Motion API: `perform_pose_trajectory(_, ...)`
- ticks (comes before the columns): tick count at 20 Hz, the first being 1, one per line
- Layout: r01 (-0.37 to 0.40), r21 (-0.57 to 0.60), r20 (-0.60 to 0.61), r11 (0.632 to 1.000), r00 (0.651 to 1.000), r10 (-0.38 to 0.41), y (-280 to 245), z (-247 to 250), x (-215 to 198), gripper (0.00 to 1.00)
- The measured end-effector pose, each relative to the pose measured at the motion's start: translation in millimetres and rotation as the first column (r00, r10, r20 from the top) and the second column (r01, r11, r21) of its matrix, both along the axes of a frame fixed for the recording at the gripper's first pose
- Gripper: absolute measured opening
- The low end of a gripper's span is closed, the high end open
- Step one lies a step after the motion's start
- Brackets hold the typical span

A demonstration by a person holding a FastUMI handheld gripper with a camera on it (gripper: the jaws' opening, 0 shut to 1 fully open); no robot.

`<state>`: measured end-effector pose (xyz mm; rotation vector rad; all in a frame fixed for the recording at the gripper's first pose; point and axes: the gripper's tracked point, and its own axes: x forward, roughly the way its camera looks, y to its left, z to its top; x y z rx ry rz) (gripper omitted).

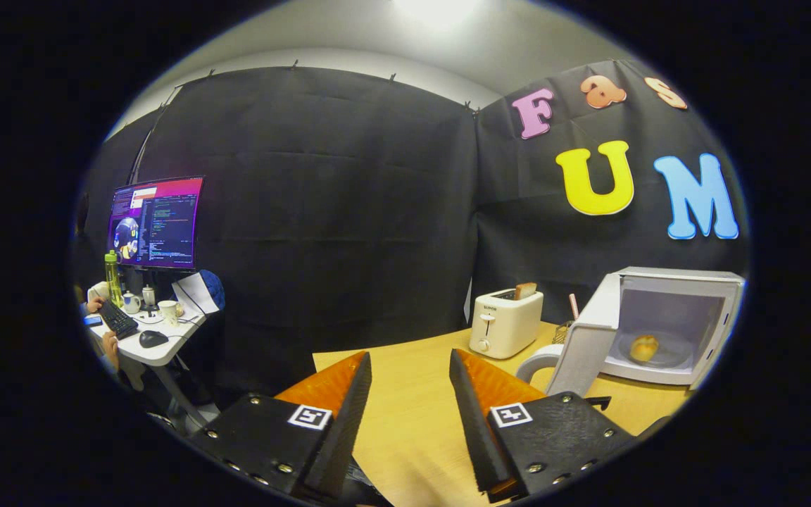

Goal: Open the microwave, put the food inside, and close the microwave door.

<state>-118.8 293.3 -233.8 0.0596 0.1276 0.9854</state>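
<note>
A white microwave (pixel 687 282) stands on the wooden table (pixel 412 401), beyond and to the right of my fingers. Its door (pixel 583 338) is swung open toward me. A bread roll (pixel 644 347) lies on the plate inside the microwave's chamber. My gripper (pixel 410 366) hangs over the table's near part, open, with nothing between its fingers. The door's curved handle (pixel 533 362) sits just beyond my right finger.
A white toaster (pixel 504 322) with a slice of bread in it stands left of the microwave. Further left, past the table's edge, is a desk (pixel 159 348) with a monitor, keyboard, mouse, cups and a green bottle. A person's hands rest there.
</note>
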Motion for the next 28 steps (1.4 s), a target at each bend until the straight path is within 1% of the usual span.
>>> perform_pose_trajectory(1,0.015,-0.002,-0.016,1.000,1.000,-0.015,-3,-4,4,0.49)
perform_pose_trajectory(2,0.012,-0.001,-0.037,1.000,0.999,-0.012,1,-10,6,0.43)
perform_pose_trajectory(3,-0.003,0.002,-0.056,1.000,0.998,0.003,5,-15,5,0.40)
perform_pose_trajectory(4,0.032,-0.029,-0.063,0.999,0.997,-0.033,6,-24,14,0.41)
perform_pose_trajectory(5,0.081,-0.059,-0.062,0.995,0.994,-0.085,-2,-34,25,0.23)
perform_pose_trajectory(6,0.093,-0.067,-0.072,0.993,0.993,-0.097,-3,-40,31,0.06)
perform_pose_trajectory(8,0.184,-0.101,-0.090,0.978,0.977,-0.194,-18,-53,51,0.06)
perform_pose_trajectory(9,0.188,-0.068,-0.120,0.980,0.973,-0.195,-19,-56,58,0.06)
perform_pose_trajectory(10,0.197,-0.044,-0.154,0.979,0.967,-0.202,-20,-54,54,0.03)
perform_pose_trajectory(11,0.204,-0.044,-0.165,0.978,0.964,-0.208,-27,-54,54,0.01)
perform_pose_trajectory(14,0.248,-0.061,-0.121,0.967,0.960,-0.253,-49,-50,49,0.01)
perform_pose_trajectory(18,0.342,-0.069,-0.125,0.937,0.929,-0.348,-95,-52,60,0.01)
perform_pose_trajectory(22,0.466,-0.079,-0.039,0.881,0.882,-0.470,-150,-35,83,0.01)
perform_pose_trajectory(25,0.536,-0.080,-0.045,0.840,0.840,-0.540,-187,-36,104,0.01)
perform_pose_trajectory(28,0.617,-0.092,-0.062,0.781,0.780,-0.623,-225,-40,130,0.01)
